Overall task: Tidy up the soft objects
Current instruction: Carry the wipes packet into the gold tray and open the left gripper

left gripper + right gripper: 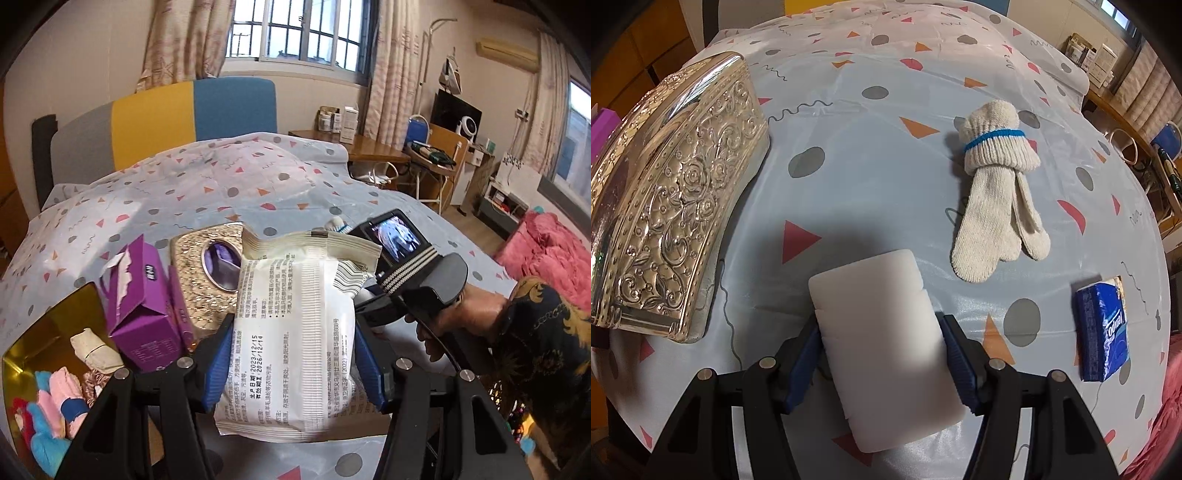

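The bed sheet (886, 177) is light blue with grey dots and red triangles; the box (676, 206) is shiny gold; the socks (993, 192) are cream with a blue band.

white block's (882, 354) near end blurred — gold box (55, 325) cut off at edge

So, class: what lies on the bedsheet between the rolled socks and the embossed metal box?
Nothing: only bare bedsheet between socks and box, right wrist view.
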`<state>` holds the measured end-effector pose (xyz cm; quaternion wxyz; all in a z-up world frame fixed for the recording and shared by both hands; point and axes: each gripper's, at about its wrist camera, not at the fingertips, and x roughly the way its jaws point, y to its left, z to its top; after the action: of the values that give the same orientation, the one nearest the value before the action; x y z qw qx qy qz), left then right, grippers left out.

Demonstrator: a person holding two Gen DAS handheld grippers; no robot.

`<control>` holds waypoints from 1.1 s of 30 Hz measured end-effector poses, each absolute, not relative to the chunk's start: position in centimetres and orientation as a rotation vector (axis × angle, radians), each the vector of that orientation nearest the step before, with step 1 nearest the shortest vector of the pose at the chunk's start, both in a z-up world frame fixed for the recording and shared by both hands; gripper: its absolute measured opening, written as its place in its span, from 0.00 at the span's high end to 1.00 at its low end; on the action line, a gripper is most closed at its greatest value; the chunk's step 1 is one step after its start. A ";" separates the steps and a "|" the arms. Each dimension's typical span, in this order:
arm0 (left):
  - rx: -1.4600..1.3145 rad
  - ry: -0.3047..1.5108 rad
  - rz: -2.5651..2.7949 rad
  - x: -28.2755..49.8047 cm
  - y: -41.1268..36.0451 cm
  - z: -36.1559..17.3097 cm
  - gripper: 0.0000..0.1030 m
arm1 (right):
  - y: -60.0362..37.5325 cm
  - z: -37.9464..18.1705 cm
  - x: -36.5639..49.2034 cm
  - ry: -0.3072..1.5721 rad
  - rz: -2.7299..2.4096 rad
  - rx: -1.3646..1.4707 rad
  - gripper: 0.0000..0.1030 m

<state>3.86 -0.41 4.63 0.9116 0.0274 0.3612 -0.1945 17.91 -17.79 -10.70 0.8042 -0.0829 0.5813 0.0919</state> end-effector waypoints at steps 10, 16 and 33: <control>-0.044 0.701 -0.334 3.3 4.4 6.6 0.41 | -18.0 -10.9 17.8 1.233 0.203 -0.191 0.37; -0.146 0.676 -0.189 3.6 10.7 7.2 0.41 | -17.3 -10.9 17.4 1.222 0.203 -0.208 0.38; -0.439 0.915 0.127 -0.7 25.0 -3.0 0.41 | -16.7 -11.1 17.1 1.216 0.206 -0.226 0.38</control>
<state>-0.73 24.97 -3.02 0.8721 -0.2098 0.4380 0.0606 17.14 -16.75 -11.14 0.8100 -0.1056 0.5688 0.0965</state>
